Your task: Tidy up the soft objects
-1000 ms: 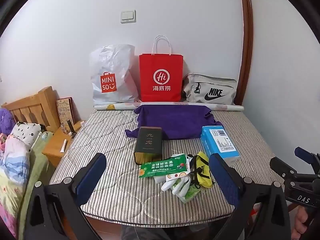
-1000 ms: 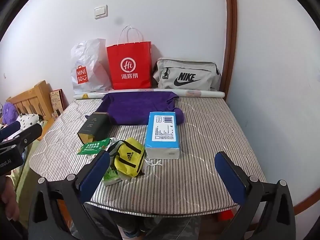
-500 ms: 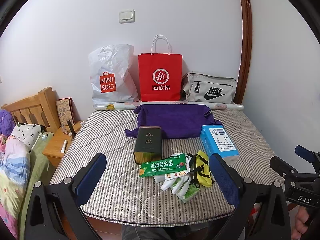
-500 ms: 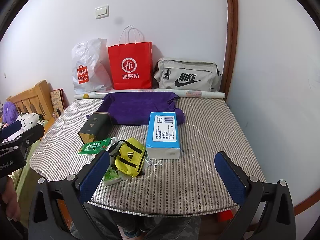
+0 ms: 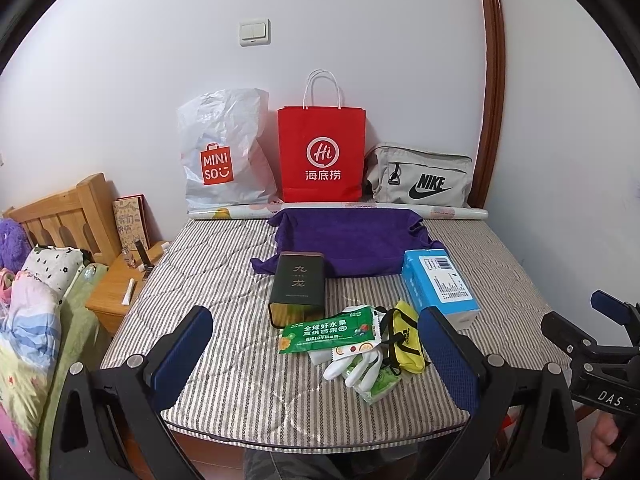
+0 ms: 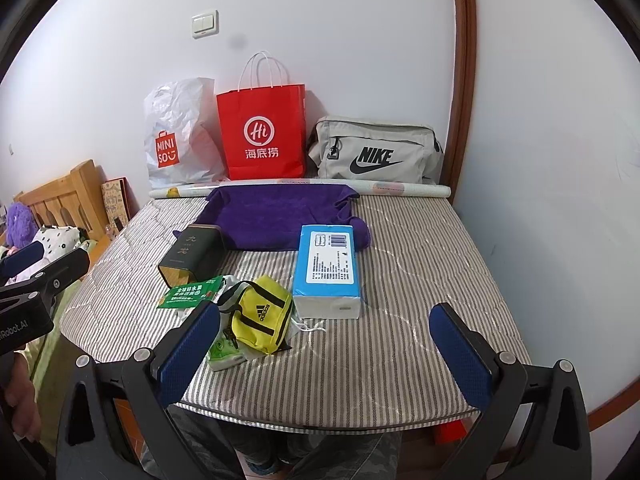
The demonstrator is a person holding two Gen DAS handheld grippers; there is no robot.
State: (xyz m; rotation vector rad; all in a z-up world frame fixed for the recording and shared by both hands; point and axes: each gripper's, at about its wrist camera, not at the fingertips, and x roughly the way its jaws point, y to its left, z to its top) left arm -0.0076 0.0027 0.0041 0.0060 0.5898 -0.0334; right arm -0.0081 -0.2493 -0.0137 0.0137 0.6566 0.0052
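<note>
Left gripper (image 5: 316,354) and right gripper (image 6: 324,346): jaws spread apart, empty, held at the near mattress edge (image 6: 420,352). The yellow pouch (image 6: 262,319) lies near centre, overlapping the white glove (image 5: 356,366) and green packet (image 5: 330,330). Risk: grasping the pouch may drag these along. The dark tin (image 5: 298,286) and blue tissue pack (image 6: 328,268) flank the pile; the purple towel (image 6: 276,216) lies beyond.

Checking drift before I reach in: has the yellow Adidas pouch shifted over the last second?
No. The yellow Adidas pouch still lies against the near left corner of the blue tissue pack, unchanged in the right wrist view.
</note>
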